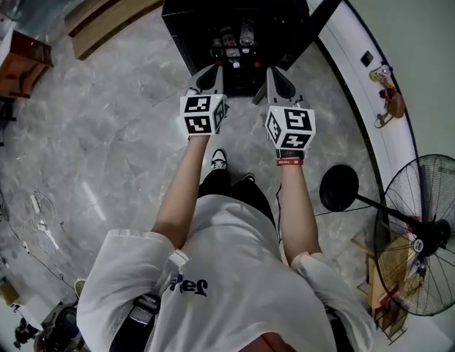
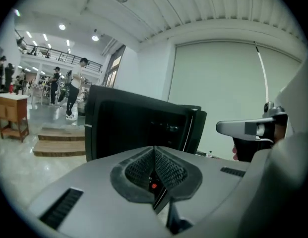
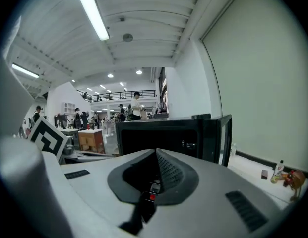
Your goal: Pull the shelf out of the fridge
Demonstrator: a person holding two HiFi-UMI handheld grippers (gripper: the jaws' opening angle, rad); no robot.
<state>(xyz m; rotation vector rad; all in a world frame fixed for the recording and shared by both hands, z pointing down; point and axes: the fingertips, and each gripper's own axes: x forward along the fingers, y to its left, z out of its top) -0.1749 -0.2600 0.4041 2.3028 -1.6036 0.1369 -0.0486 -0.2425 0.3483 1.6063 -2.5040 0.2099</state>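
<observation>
From my feed it's a big open hall: glossy grey marble floor (image 1: 88, 160), plain white wall (image 1: 425, 35) on the right with a black pedestal fan (image 1: 421, 233) near it, wooden steps (image 2: 59, 140) and a small wooden cabinet (image 2: 10, 114) off left, tube light (image 3: 92, 11) overhead.

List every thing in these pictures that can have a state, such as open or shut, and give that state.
fridge, open at the front.
fridge door, swung wide open.
shelf, inside the fridge, not pulled out.
left gripper, shut, nothing between its jaws, short of the fridge.
right gripper, shut, nothing between its jaws, short of the fridge.
</observation>
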